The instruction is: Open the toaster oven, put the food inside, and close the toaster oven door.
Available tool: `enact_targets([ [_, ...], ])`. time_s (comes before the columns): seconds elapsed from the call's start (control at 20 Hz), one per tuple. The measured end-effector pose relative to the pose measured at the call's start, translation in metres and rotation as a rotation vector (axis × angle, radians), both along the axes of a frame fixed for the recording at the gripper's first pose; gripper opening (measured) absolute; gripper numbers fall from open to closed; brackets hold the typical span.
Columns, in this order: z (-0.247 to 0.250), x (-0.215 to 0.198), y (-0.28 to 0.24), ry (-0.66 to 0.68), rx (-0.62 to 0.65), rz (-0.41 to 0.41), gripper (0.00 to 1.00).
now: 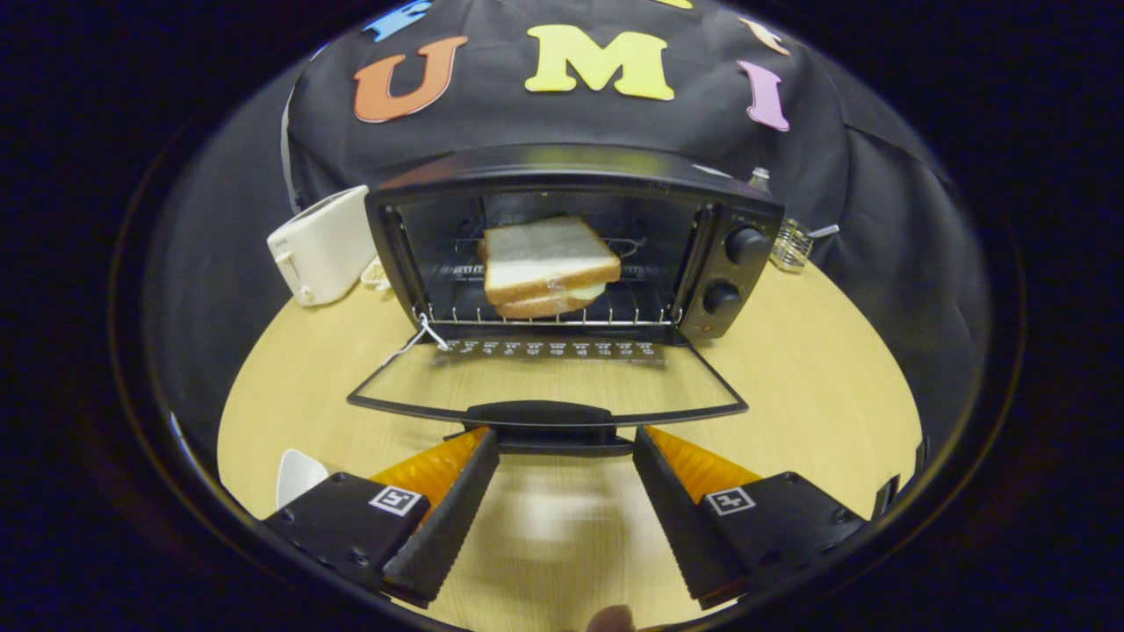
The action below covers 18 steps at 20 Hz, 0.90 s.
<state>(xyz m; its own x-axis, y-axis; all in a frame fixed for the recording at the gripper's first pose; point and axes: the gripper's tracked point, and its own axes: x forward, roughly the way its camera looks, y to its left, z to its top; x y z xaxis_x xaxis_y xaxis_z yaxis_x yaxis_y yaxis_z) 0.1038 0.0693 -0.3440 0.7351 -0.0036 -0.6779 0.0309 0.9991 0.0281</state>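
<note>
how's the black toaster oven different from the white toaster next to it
The toaster oven is black; the toaster is white. The toaster oven is larger and stands open, its door folded down with a sandwich on the rack; the toaster holds nothing visible. Both stand on the table. The gripper is open at the door handle.

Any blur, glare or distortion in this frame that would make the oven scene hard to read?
Gripper view: fisheye bends the table edge and the toaster oven; the sandwich on the rack is sharp; a pale smeared patch lies on the table between the open hand-held gripper fingers; the lowered door glass shows wood through, no strong glare.
</note>
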Motion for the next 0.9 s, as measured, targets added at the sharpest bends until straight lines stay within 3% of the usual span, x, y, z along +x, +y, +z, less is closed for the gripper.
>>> enact_targets([
  [0.6,0.089,0.040,-0.005,-0.225,-0.047,0.017,1.00],
  [0.9,0.173,0.033,-0.007,-0.364,-0.050,0.027,1.00],
])
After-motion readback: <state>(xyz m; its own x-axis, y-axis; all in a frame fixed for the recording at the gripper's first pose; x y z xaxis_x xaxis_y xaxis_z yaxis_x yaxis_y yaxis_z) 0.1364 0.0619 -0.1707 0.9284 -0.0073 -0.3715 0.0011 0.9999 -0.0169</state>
